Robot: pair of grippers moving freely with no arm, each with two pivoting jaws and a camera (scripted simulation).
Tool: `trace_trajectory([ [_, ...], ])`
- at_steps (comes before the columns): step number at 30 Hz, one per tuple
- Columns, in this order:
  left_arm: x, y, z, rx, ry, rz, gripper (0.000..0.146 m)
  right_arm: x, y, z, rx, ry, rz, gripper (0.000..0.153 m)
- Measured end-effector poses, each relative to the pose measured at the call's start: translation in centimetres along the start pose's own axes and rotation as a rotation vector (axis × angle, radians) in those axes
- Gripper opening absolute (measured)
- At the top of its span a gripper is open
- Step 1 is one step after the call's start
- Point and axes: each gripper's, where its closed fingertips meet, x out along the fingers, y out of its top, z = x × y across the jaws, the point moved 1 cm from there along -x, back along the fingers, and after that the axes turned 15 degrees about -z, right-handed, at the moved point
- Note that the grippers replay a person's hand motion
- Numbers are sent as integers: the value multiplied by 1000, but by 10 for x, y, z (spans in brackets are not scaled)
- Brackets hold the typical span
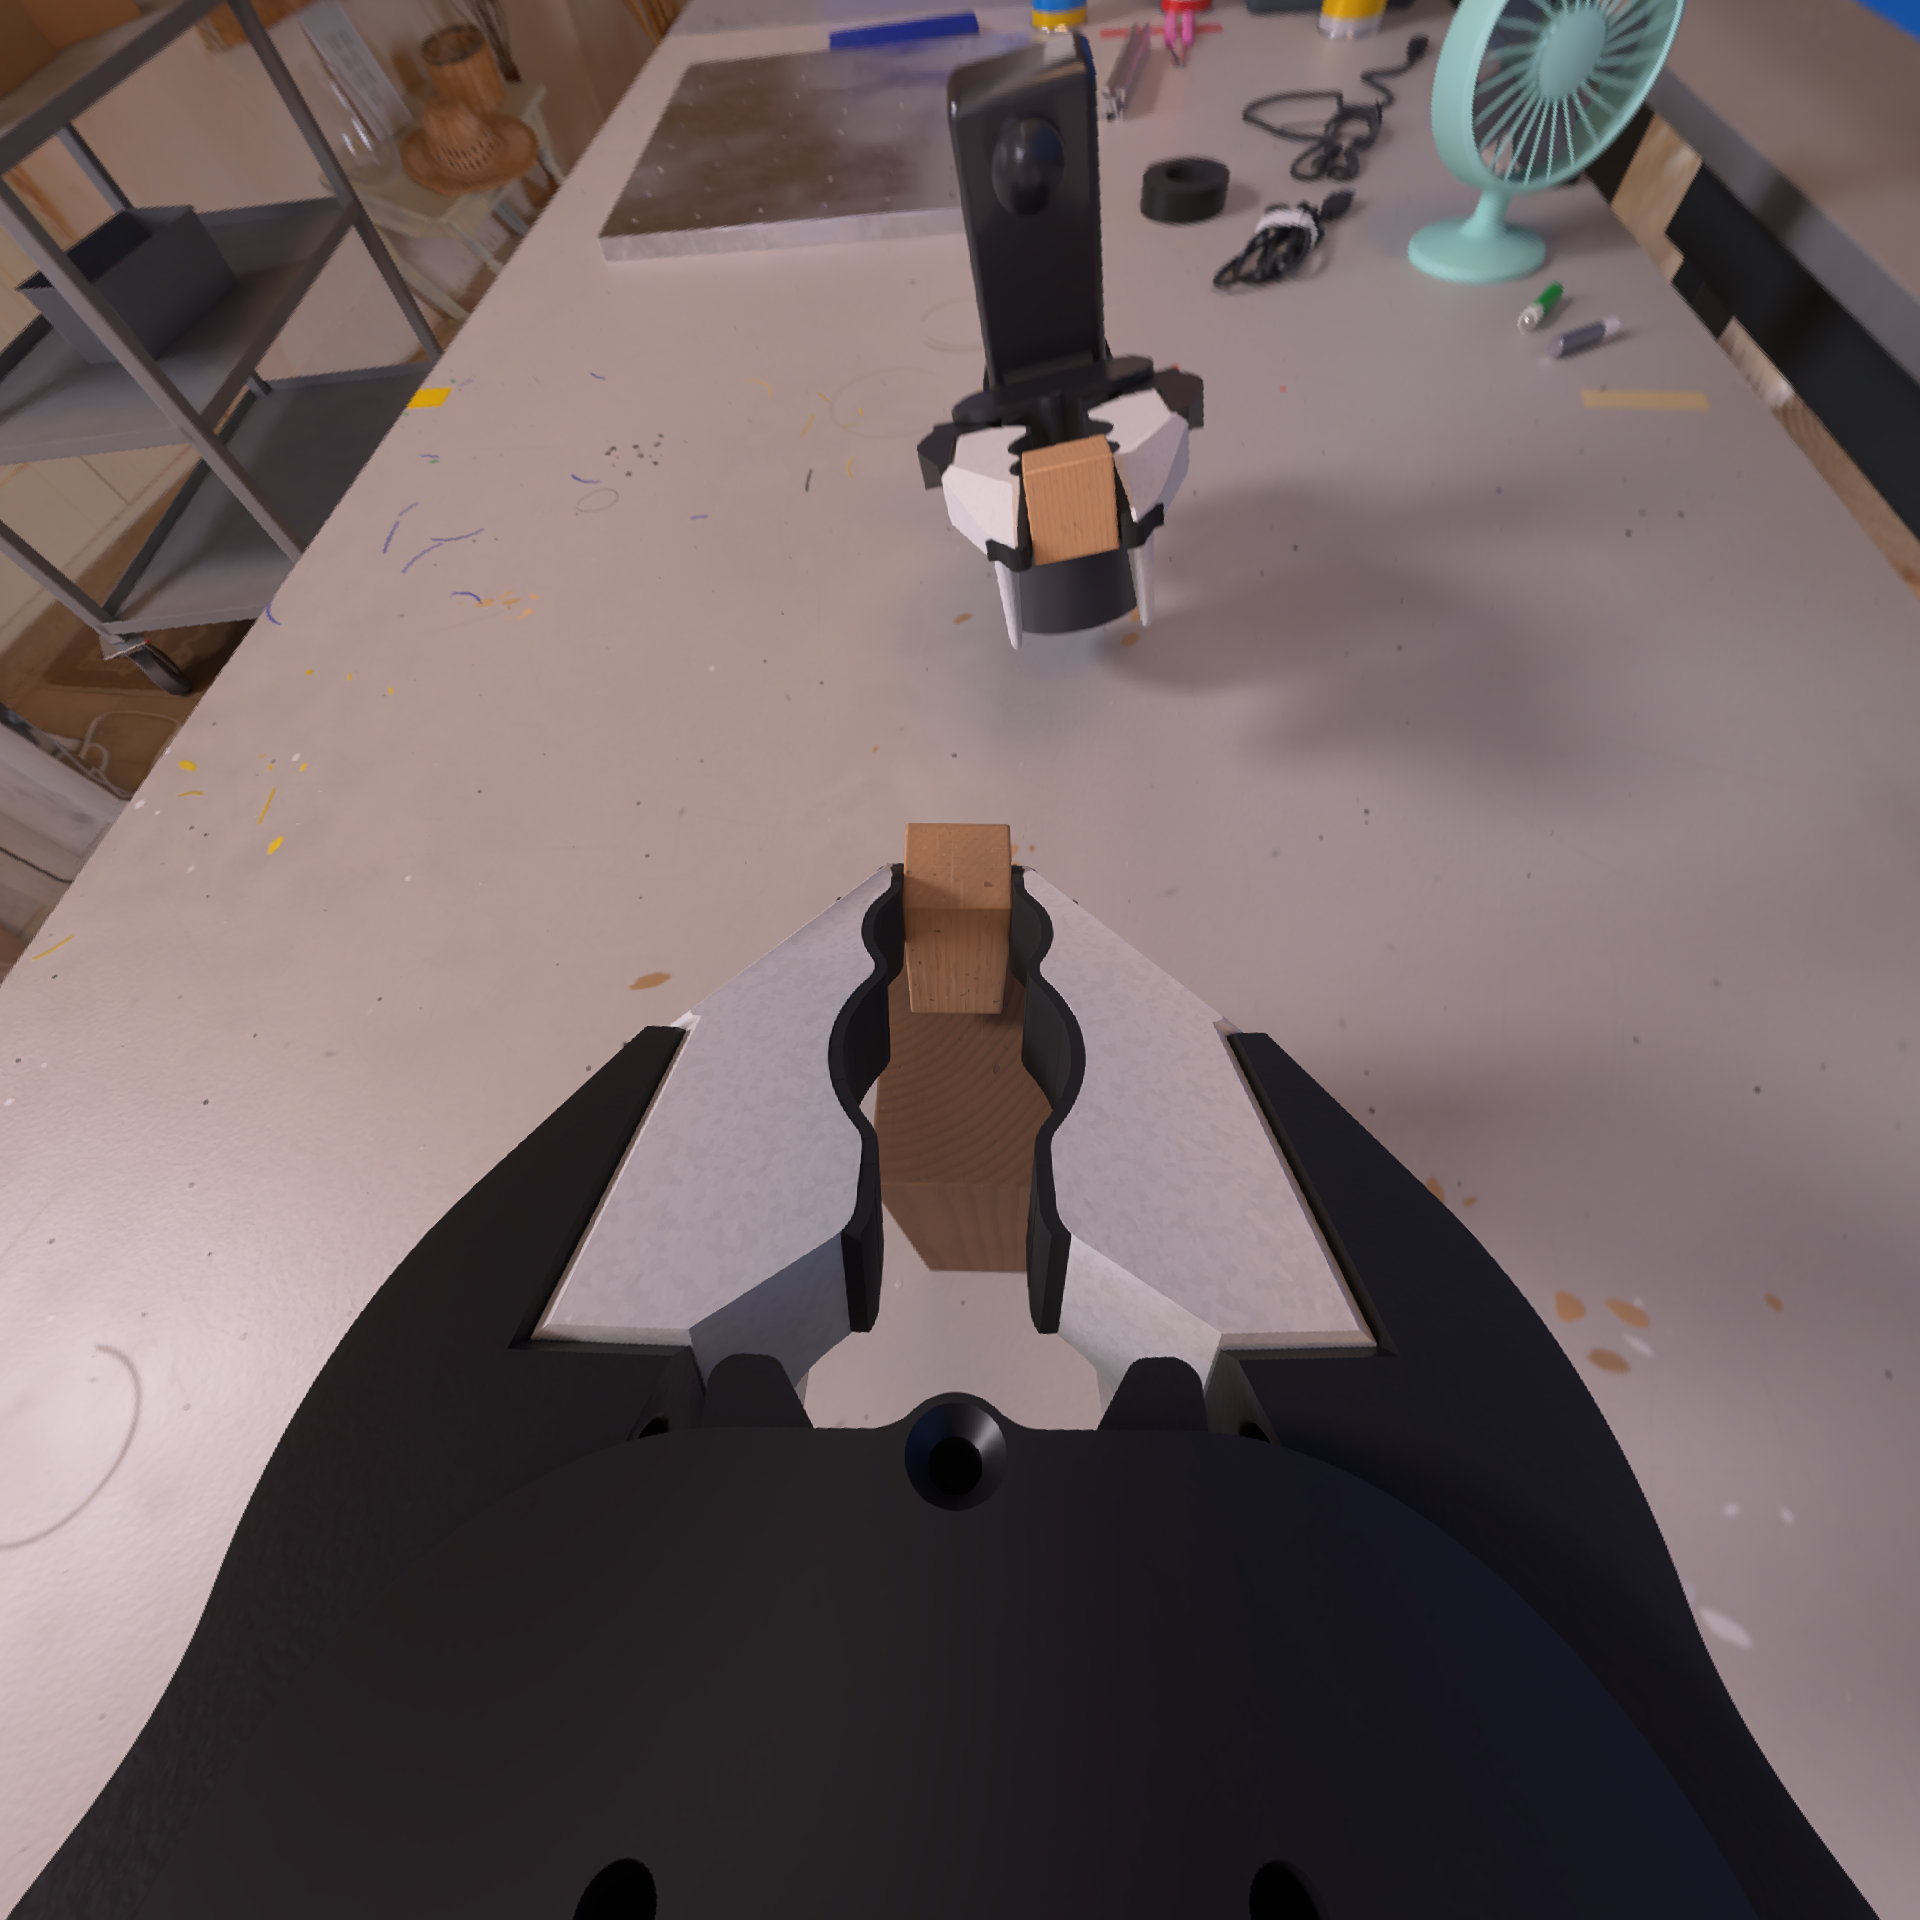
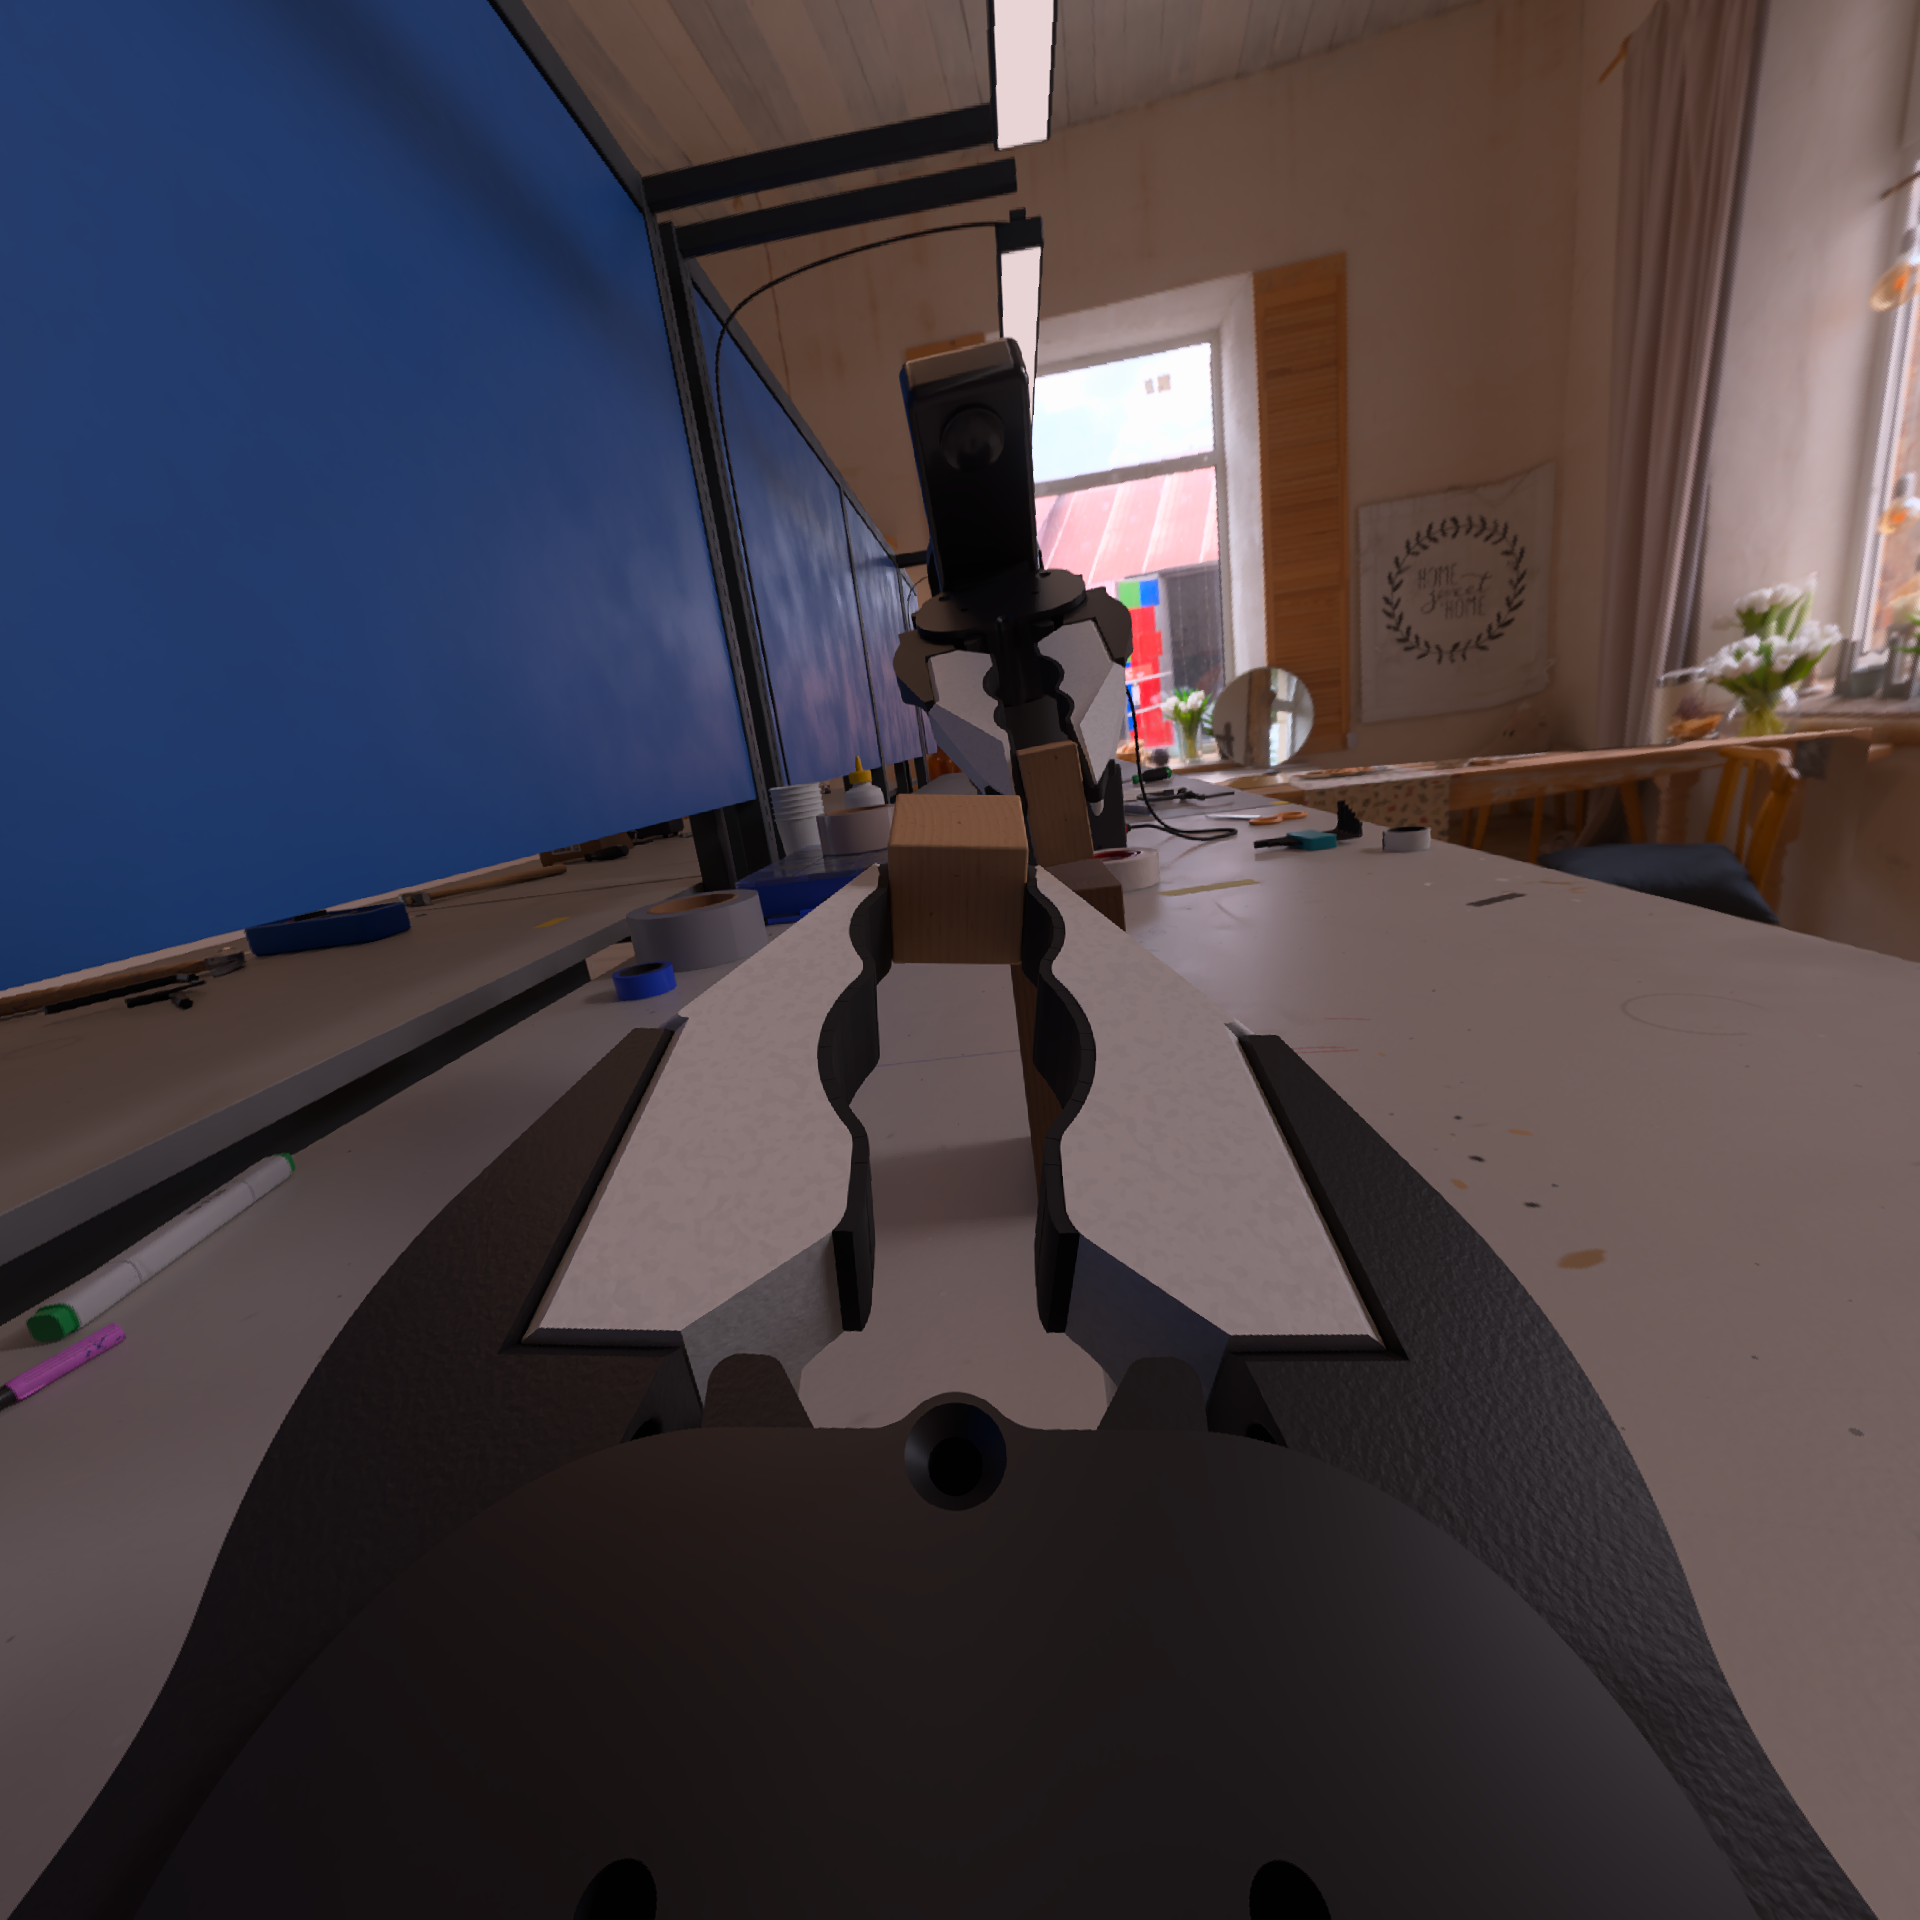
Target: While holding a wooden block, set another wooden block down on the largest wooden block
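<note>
1. Paint-flecked white workbench (image 1: 520,935) carries everything.
2. Left gripper (image 1: 956,894) clamps a small block (image 1: 956,914) directly over the largest block (image 1: 961,1153); release remains.
3. Right gripper (image 2: 956,894) grips another block (image 2: 956,883), aloft.

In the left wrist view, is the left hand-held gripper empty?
No, the left hand-held gripper is shut on a small block, above the large block.

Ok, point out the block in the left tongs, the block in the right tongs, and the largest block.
left block (image 1: 956,914): left wrist view, top face.
right block (image 2: 956,883): right wrist view, near face.
largest block (image 1: 956,1122): left wrist view, top face, seen between the fingers.
</note>
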Motion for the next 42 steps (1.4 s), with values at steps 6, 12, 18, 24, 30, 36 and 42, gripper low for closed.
trace_trajectory([
  [6,0,-9,0,61,-32,-51,19,9,-6,0,19,13,-47,24],
  [12,-5,-8,-3,6,-33,52,19,13,-7,3,23,14,-9,24],
  [18,-37,-4,-8,-38,46,216,29,20,-4,-1,-39,9,-44,24],
  [24,-121,-43,-48,-321,426,471,36,14,24,-6,-116,-84,10,24],
  [30,-106,-91,-36,-401,444,397,38,13,93,-11,-198,-170,2,24],
  [36,-80,-102,-34,-449,397,419,39,-16,177,-20,-229,-256,127,24],
  [42,-54,-99,-32,-419,367,397,39,-111,242,-2,-266,-404,308,24],
])
